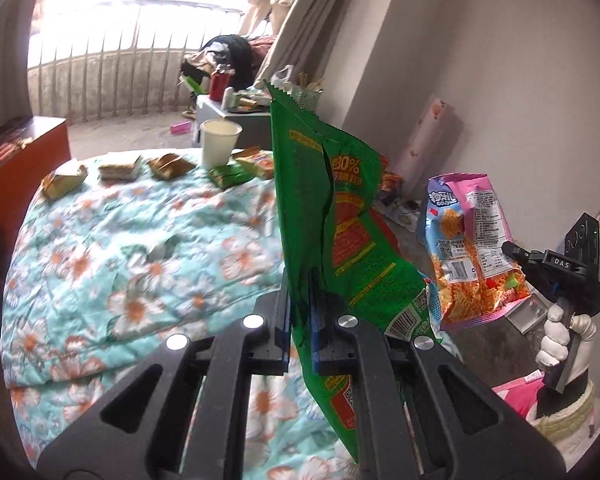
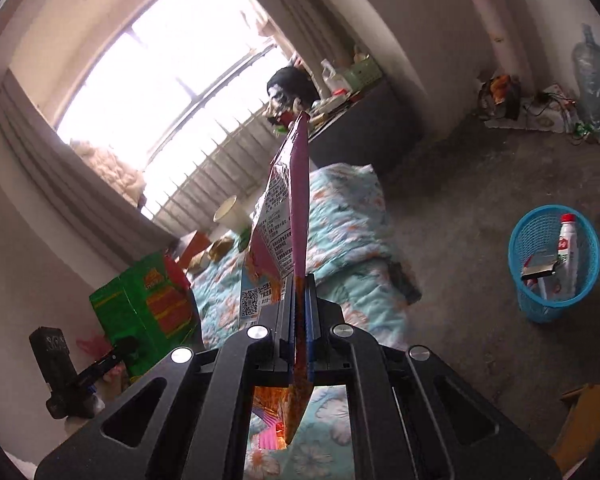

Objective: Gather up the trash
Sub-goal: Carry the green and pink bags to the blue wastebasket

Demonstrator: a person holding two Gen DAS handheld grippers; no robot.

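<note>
So right now we've got a wrapper in each claw: the left claw [image 1: 302,308] is clenched on the big green snack bag [image 1: 332,216], pinching it near its lower edge so it stands up above the flowery bed quilt [image 1: 120,248], and the right claw [image 2: 300,312] is clamped on the pink noodle-snack bag [image 2: 288,208] the same way. Both bags are up in the air, off the bed. To do this bit well, we reckon the thing is to keep both grips tight while carrying, since these bags are floppy and slippery, then get each one right over the blue mesh basket [image 2: 528,292] on the floor before letting go, one at a time so they don't snag each other. That basket already holds a white bottle with a red cap [image 2: 568,256] and some flat dark-edged packet we can't really identify. Still waiting on the bed: a white paper cup [image 1: 219,142], which looks empty from here, plus several small wrappers [image 1: 236,174] lined up beside it.
</note>
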